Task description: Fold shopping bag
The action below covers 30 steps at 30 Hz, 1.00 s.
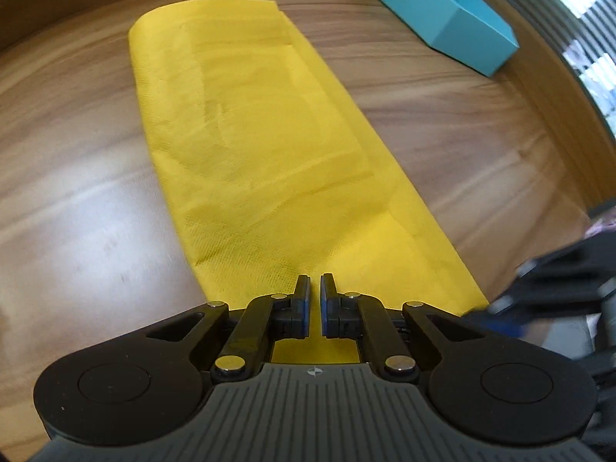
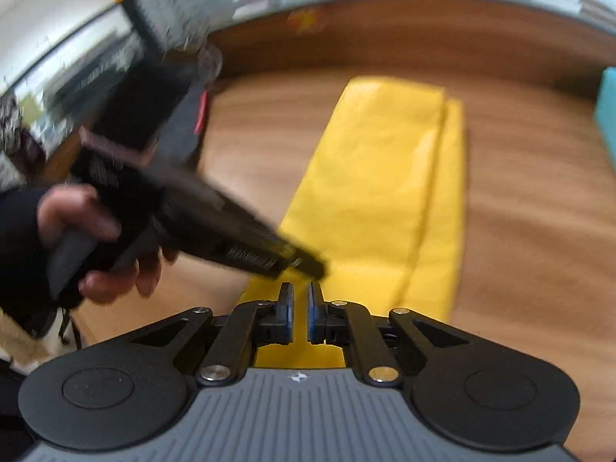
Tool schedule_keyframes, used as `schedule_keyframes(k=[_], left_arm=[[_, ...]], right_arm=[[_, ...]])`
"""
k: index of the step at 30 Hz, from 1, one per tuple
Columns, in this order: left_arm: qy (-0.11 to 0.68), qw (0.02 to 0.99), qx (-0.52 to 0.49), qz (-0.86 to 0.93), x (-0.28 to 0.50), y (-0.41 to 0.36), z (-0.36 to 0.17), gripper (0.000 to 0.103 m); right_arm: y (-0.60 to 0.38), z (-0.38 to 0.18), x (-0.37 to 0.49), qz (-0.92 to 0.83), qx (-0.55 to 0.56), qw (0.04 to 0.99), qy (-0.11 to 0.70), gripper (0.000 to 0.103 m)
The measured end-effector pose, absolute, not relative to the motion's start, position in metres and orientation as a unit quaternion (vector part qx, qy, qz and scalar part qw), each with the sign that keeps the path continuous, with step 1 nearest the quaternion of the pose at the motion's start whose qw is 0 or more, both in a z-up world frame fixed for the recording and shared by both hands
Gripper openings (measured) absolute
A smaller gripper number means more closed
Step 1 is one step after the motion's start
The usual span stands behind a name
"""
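1. Nearest the left wrist camera, the left gripper [image 1: 315, 282] points toward 12 o'clock with its two blue-padded fingers [image 1: 303, 300] drawn close, only a thin slit between them; nothing is visibly pinched in that slit.
2. Under and ahead of those fingers lies the yellow shopping bag [image 1: 250, 134], folded into a long flat strip on the wooden table [image 1: 77, 192]. Its near end passes beneath the fingertips at 6 o'clock, and the strip runs away toward 11 o'clock, where its far end curls in a rounded fold.
3. Whether the fingertips touch the fabric or hover just above it cannot be told.
4. A teal box [image 1: 454, 15] sits at 1 o'clock, well apart from the bag.
5. At 3 o'clock in the left view, the right gripper [image 1: 512, 300] shows as a dark blur by the bag's near right corner.
6. In the right wrist view, the right gripper [image 2: 300, 288] is likewise nearly closed, a narrow gap between its pads, holding nothing visible.
7. The bag [image 2: 385, 177] lies below and ahead of it, stretching to 12 o'clock, with a second layer showing along its right edge.
8. The left gripper [image 2: 308, 263], held by a hand [image 2: 96, 246] at 9 o'clock, reaches in blurred, its tip over the bag's near end just ahead of the right fingers.
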<state>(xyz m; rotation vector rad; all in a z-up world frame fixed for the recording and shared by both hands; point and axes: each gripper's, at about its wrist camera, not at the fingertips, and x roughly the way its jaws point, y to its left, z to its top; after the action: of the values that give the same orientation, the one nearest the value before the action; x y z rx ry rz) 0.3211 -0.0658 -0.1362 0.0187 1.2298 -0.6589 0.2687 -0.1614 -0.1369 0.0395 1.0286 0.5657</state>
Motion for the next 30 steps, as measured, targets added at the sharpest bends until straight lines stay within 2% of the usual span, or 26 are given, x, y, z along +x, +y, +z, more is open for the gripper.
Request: schedule_keyframes(k=[4, 8, 12, 13, 14, 16, 21, 22, 23, 25, 30], left_arm=[[0.568, 0.754, 0.005, -0.330, 0.308, -0.067, -0.141, 0.008], [0.575, 0.739, 0.008, -0.351, 0.285, -0.069, -0.144, 0.008], [0.563, 0.747, 0.032, -0.354, 0.255, -0.075, -0.141, 0.008], [0.558, 0.752, 0.039, -0.350, 0.247, -0.077, -0.140, 0.008], [0.552, 0.757, 0.047, -0.347, 0.239, -0.079, -0.139, 0.008], [0.549, 0.766, 0.045, -0.332, 0.232, -0.080, -0.138, 0.008], [0.538, 0.778, 0.067, -0.318, 0.225, -0.089, -0.138, 0.008], [0.536, 0.779, 0.072, -0.318, 0.224, -0.090, -0.137, 0.008], [0.534, 0.780, 0.076, -0.318, 0.223, -0.092, -0.137, 0.008], [0.533, 0.783, 0.079, -0.313, 0.222, -0.093, -0.136, 0.008], [0.519, 0.792, 0.103, -0.303, 0.214, -0.101, -0.136, 0.008]], right_arm=[[-0.149, -0.164, 0.238, 0.215, 0.026, 0.831, 0.513, 0.007], [-0.150, -0.169, 0.206, 0.185, 0.067, 0.835, 0.515, 0.008], [-0.140, -0.168, 0.169, 0.182, 0.047, 0.838, 0.512, 0.008], [-0.137, -0.165, 0.160, 0.193, 0.037, 0.836, 0.512, 0.015], [-0.137, -0.164, 0.155, 0.199, 0.033, 0.836, 0.511, 0.026], [-0.139, -0.154, 0.144, 0.212, 0.011, 0.841, 0.498, 0.037], [-0.149, -0.131, 0.106, 0.248, -0.126, 0.847, 0.452, 0.040], [-0.148, -0.129, 0.100, 0.255, -0.154, 0.844, 0.445, 0.045], [-0.148, -0.130, 0.090, 0.261, -0.191, 0.841, 0.433, 0.059], [-0.146, -0.133, 0.069, 0.273, -0.274, 0.830, 0.402, 0.076], [-0.142, -0.155, 0.019, 0.319, -0.441, 0.774, 0.324, 0.079]])
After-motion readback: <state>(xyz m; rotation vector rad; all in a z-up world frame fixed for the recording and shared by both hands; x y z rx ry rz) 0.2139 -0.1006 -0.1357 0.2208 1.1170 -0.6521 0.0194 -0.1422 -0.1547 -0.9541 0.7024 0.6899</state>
